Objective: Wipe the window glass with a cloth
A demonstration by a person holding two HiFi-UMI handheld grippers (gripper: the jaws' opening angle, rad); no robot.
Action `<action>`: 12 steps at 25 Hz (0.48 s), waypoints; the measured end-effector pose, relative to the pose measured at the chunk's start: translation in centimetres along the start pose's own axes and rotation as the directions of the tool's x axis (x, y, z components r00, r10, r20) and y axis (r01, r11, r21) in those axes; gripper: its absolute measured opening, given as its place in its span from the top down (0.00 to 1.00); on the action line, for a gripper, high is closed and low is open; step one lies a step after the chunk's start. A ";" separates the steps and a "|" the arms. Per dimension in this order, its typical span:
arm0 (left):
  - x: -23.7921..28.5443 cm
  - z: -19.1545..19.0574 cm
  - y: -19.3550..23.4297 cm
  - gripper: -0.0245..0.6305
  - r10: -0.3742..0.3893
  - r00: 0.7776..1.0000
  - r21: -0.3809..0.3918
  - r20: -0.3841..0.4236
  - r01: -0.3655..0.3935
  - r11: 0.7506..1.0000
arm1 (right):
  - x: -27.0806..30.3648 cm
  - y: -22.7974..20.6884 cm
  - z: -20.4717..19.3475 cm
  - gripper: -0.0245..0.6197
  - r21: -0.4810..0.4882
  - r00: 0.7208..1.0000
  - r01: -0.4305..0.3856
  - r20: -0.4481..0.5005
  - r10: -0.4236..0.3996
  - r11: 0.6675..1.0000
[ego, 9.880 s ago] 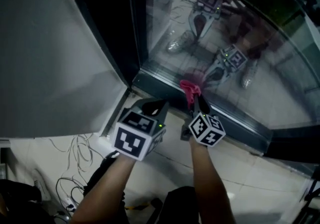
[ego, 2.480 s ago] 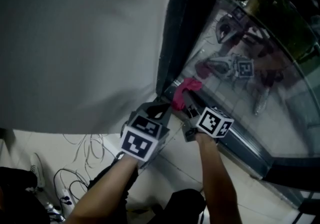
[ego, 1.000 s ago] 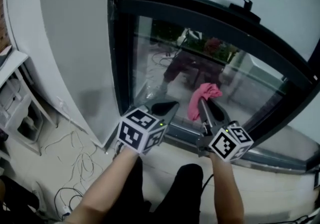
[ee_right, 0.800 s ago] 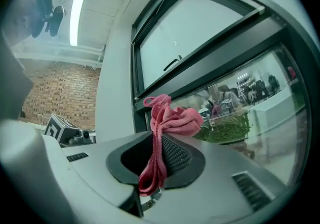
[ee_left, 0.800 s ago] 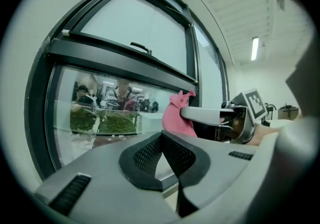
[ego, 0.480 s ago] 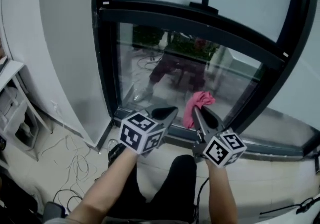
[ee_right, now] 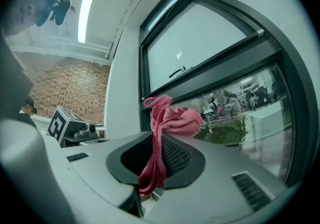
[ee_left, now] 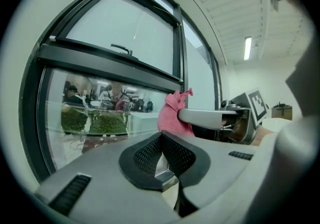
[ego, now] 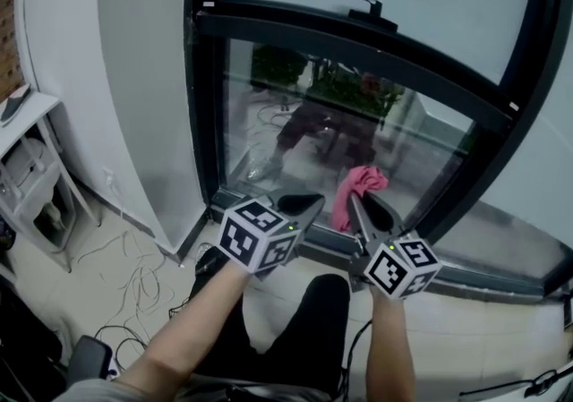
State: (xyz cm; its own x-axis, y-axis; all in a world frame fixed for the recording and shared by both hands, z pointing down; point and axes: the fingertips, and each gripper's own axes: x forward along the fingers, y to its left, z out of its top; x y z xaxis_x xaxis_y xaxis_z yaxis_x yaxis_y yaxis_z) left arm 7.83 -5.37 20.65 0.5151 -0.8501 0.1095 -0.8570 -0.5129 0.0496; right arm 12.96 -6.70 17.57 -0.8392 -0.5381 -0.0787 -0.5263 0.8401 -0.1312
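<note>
A pink cloth point(ego: 360, 191) is bunched at the tip of my right gripper point(ego: 363, 206), whose jaws are shut on it; the same cloth point(ee_right: 169, 124) hangs down between the pads. It is held just short of the lower window glass point(ego: 295, 123), a little off the pane. The window glass point(ee_right: 235, 108) has a dark frame, and its upper pane carries a handle point(ego: 356, 3). My left gripper point(ego: 303, 204) is beside the right one, shut with nothing between its jaws point(ee_left: 161, 154). In the left gripper view the cloth point(ee_left: 173, 113) and the right gripper show at centre right.
The dark window frame point(ego: 208, 105) stands left of the glass beside a white wall point(ego: 134, 96). A white shelf unit point(ego: 31, 176) is at far left. Cables point(ego: 134, 279) trail over the tiled floor. The person's dark-trousered legs point(ego: 295, 337) are below the grippers.
Across the earlier frames the view rose from the window's bottom corner to the whole lower pane. Over the last second both grippers stay side by side, the cloth still held.
</note>
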 end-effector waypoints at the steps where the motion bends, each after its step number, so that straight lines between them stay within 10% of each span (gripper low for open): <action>1: -0.1 -0.1 0.0 0.96 0.002 1.000 -0.004 0.002 -0.002 1.000 | 0.0 0.0 0.0 0.87 -0.001 1.000 -0.001 -0.002 0.001 1.000; 12: -0.3 -0.3 -0.2 0.96 0.012 1.000 0.002 -0.011 -0.012 1.000 | 0.3 0.1 -0.2 0.88 -0.030 1.000 -0.003 -0.006 0.003 1.000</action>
State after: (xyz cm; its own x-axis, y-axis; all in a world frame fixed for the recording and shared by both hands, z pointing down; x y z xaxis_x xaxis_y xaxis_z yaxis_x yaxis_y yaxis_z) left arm 7.83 -4.99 20.92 0.5049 -0.8547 0.1211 -0.8629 -0.5032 0.0463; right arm 12.59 -6.74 17.74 -0.8416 -0.5352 -0.0731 -0.5276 0.8434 -0.1014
